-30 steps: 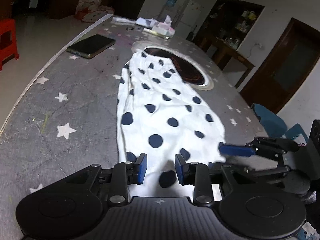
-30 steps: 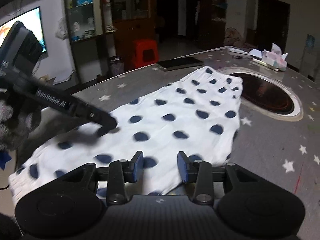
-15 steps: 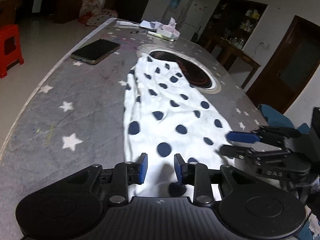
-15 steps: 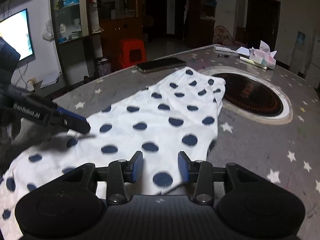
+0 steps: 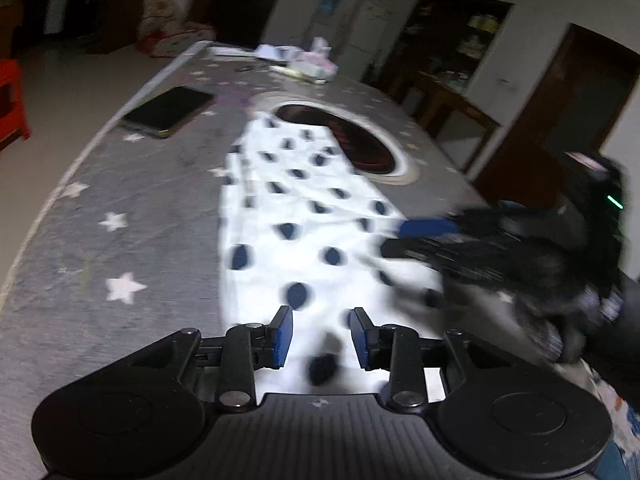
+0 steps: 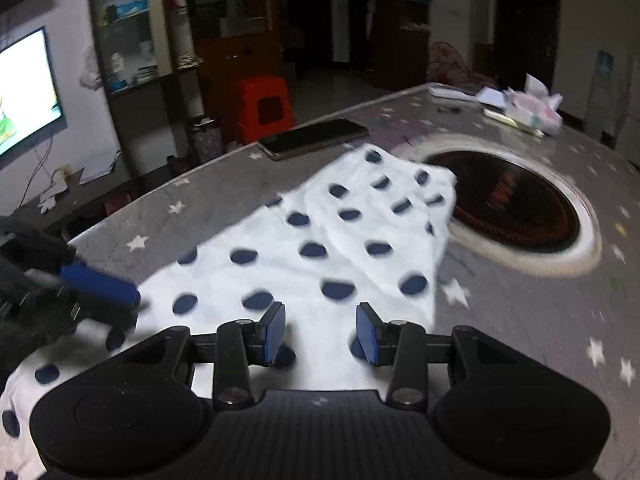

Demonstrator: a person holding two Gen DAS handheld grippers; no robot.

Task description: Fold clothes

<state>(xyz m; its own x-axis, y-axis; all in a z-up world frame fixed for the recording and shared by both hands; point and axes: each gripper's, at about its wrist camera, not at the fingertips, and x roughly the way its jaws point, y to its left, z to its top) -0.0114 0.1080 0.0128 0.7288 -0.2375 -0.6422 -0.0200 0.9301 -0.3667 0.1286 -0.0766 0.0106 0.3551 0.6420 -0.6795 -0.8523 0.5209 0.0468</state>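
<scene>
From the left wrist, the left gripper (image 5: pixel 320 336) hangs over the near end of a white polka-dot garment (image 5: pixel 304 232) spread along the star-patterned table (image 5: pixel 100 216), its jaws opening with nothing pinched. From the right wrist, the right gripper (image 6: pixel 321 334) hovers over the same garment, fingers apart and empty; a phone (image 6: pixel 314 137) lies beyond.

You have one polka-dot garment (image 6: pixel 320 240) on the one desk (image 5: pixel 120 208); one phone (image 6: pixel 314 138) beside it; one round burner inset (image 6: pixel 508 204) in the desktop; two hand-held grippers, left hand-held gripper (image 5: pixel 320 334) and right hand-held gripper (image 6: pixel 321 332); one red stool (image 6: pixel 264 106) on the floor; one lit television (image 6: pixel 24 92); one tissue pack (image 6: pixel 536 114) at the far end.
</scene>
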